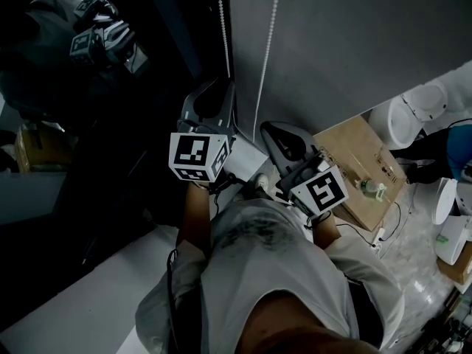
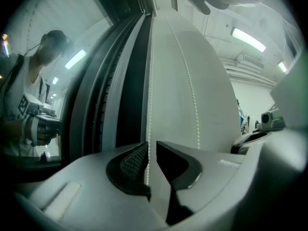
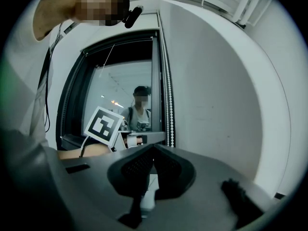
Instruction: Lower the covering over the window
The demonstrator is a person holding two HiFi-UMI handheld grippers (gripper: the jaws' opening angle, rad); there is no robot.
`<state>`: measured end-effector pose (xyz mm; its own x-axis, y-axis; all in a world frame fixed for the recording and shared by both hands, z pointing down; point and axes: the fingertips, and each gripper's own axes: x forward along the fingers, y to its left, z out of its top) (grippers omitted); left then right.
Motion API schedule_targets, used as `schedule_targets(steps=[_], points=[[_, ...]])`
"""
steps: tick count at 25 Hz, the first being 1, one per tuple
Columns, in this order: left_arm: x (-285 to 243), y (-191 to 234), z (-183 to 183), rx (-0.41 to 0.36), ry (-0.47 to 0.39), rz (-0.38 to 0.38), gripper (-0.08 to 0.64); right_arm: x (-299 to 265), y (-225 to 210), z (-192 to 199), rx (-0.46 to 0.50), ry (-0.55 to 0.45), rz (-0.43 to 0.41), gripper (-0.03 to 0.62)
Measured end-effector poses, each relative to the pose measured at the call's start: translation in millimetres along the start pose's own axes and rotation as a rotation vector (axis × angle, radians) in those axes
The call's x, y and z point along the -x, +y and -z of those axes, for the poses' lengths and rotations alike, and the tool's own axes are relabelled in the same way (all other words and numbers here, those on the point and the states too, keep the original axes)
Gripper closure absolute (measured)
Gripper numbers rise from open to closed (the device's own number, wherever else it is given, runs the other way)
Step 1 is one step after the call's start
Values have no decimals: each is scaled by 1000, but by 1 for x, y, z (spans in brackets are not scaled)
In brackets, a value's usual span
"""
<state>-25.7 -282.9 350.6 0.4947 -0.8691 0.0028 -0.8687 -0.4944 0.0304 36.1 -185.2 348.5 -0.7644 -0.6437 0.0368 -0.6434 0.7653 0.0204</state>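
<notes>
flat grey blind (image 1: 346, 43), white bead chain (image 2: 149, 105) (two strands) hanging beside it

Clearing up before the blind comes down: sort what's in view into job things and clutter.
Job in hand:
- blind
- bead chain
- window
- left hand-held gripper, jaws apart around the chain

Just lying about:
- cardboard box
- green bottle on it
- white casing nearby
</notes>
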Motion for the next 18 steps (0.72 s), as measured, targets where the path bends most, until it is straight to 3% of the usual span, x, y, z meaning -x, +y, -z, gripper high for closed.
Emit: schedule_targets(steps=[13,18], points=[[-15,-1,-7,-15,-7,33,474,4,3,-1,4,8,10,575],[-15,3,-6,-7,-18,18,529,6,5,2,6,11,18,575]])
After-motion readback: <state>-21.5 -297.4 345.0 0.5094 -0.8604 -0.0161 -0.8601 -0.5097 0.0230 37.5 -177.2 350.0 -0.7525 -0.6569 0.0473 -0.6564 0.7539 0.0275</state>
